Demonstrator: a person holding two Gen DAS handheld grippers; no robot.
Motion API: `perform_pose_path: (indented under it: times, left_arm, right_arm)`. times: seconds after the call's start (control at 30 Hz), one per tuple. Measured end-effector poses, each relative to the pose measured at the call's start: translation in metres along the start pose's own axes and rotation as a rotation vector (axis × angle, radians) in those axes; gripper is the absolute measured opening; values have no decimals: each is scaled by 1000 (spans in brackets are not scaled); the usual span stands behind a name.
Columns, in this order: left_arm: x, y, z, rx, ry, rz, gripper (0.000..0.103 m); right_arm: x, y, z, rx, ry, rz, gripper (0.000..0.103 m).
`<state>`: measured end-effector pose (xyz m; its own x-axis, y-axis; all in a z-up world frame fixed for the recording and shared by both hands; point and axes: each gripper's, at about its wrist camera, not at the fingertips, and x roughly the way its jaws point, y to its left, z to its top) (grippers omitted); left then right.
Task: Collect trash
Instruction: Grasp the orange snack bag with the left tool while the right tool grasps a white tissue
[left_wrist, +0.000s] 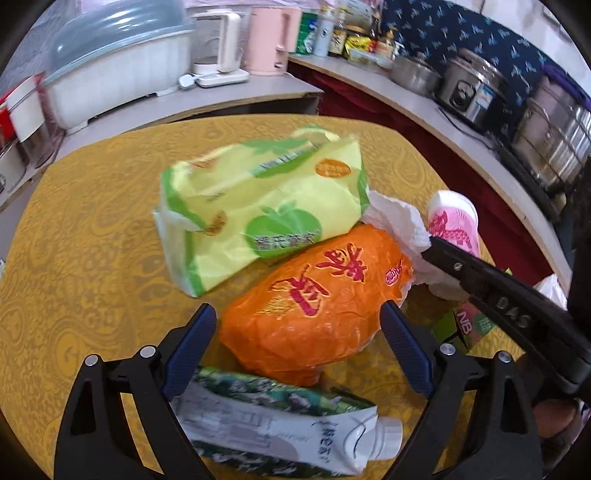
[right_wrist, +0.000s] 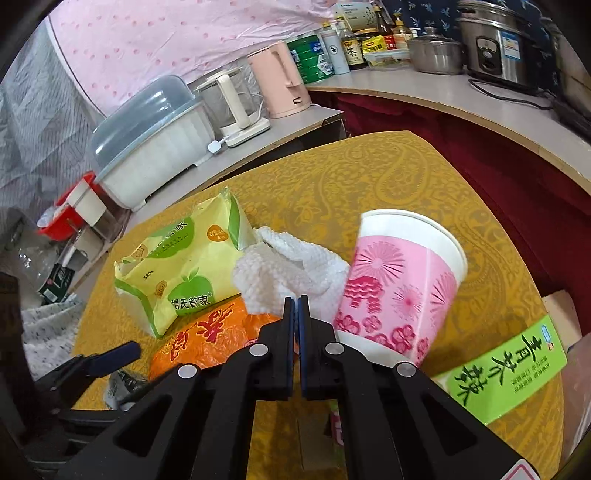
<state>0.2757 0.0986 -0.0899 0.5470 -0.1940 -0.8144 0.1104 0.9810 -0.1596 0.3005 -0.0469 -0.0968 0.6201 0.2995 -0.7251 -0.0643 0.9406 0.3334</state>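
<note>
Across the yellow damask-patterned table (left_wrist: 74, 229), from left to right: the left gripper (left_wrist: 299, 325) with blue ribbed fingers (left_wrist: 192, 343) spread wide, empty, flanking the near end of a crinkled orange plastic bag (left_wrist: 314, 306) printed with red characters. Above it lies a glossy yellow-green tissue pack (left_wrist: 258, 206), soft and pillow-shaped. At the lower centre a flattened white-and-green carton (left_wrist: 280, 432) with a screw cap is partly hidden by the left finger and blurred. At right, the right gripper (right_wrist: 296, 301) has its fingers closed flat together, tips at the near edge of a crumpled, dimpled white paper towel (right_wrist: 288, 269); whether paper is pinched between them cannot be told. Beside the towel a pink-and-white paper cup (right_wrist: 399, 291) leans tilted. A green printed box (right_wrist: 506, 369) is cut off at lower right. Bare cloth remains at the far table edge and far left.
</note>
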Motion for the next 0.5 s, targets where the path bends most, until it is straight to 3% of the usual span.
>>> perform_pose_path:
  times: [0.1,0.27,0.5]
  left_arm:
    - [13,-9,-1,33,37,4,84]
    - [18,-18,-5,61,51,10,60]
    - [0,-20,-13,38,41,-26,39]
  right_arm:
    - [-3,-8,-2,25,-2,7,2]
    - [-6,-14,-6,41,-7,20,2]
    - [-25,-6,-9,33,-33,51,2]
